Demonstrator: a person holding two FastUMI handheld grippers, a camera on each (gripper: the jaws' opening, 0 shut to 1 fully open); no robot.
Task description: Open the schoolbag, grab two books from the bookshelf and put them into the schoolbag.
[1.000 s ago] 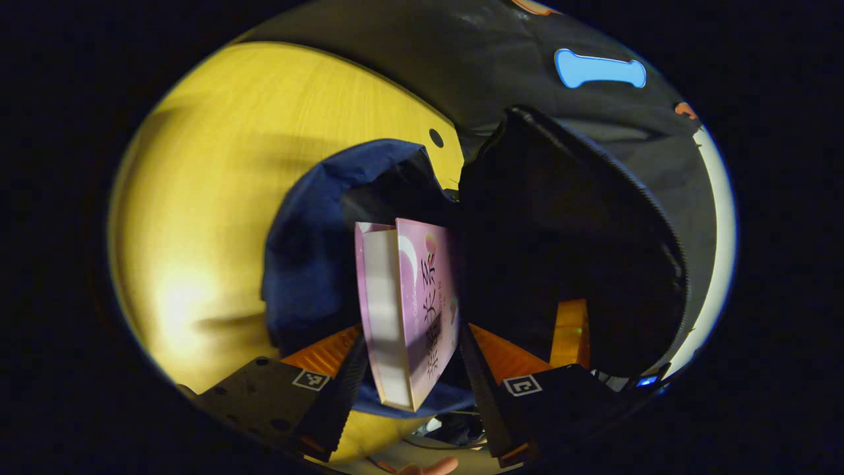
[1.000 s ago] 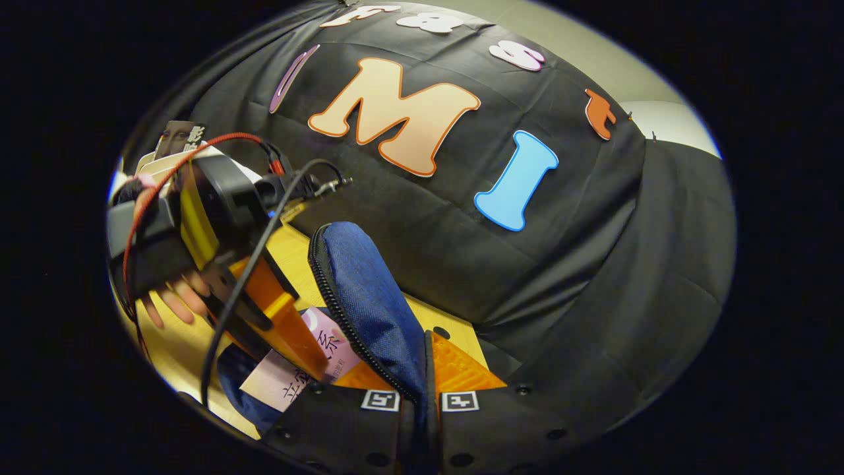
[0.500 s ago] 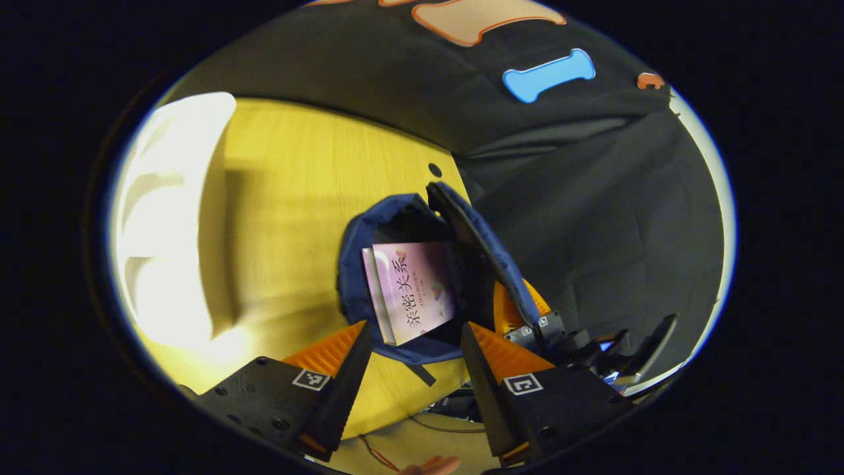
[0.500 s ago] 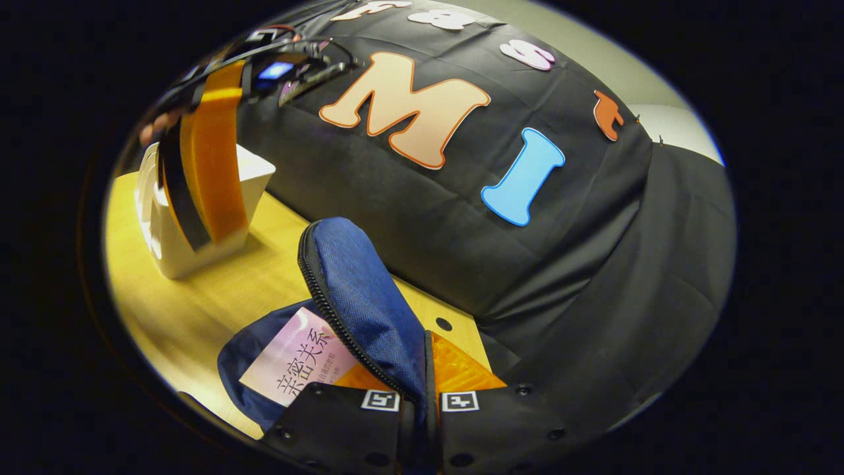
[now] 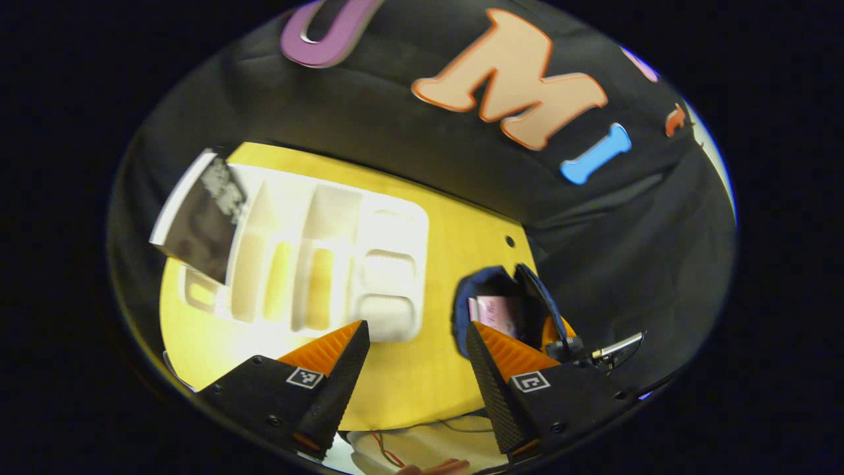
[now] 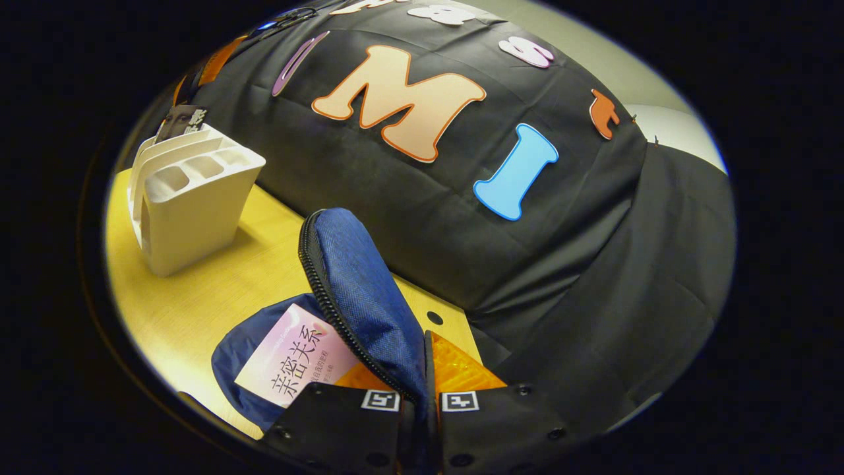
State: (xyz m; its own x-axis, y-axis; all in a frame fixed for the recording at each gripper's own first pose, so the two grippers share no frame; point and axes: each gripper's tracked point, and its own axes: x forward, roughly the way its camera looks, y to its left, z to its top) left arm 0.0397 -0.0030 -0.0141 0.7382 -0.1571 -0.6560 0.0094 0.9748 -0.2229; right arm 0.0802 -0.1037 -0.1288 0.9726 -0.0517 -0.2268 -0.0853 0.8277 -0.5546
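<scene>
One pale pink softcover book (image 6: 297, 366) is sitting inside the open dark blue fabric schoolbag (image 6: 359, 297), its printed cover leaning out of the mouth, and the bag is resting on the yellow wooden tabletop (image 6: 217, 290) close to the black cloth wall. In the right gripper view the right gripper (image 6: 422, 376) is pinching the bag's upright blue flap along its zipped edge, both fingers closed together on the fabric so that the flap is standing up and the mouth is gaping. The left gripper view is looking down from higher up and is showing the same bag (image 5: 484, 297) far smaller, with a sliver of pink book (image 5: 498, 313) inside and the other gripper at the flap beside it. Here the left gripper (image 5: 415, 359) is hanging above the table with its fingers spread wide apart and nothing between them. Farther out, the white plastic slotted bookshelf (image 5: 330, 270) is standing well apart from the bag, and one dark-covered book (image 5: 201, 221) is leaning in its outermost slot; the right gripper view is showing that rack (image 6: 191, 198) from the side, with the dark book's top (image 6: 181, 122) poking up behind it.
</scene>
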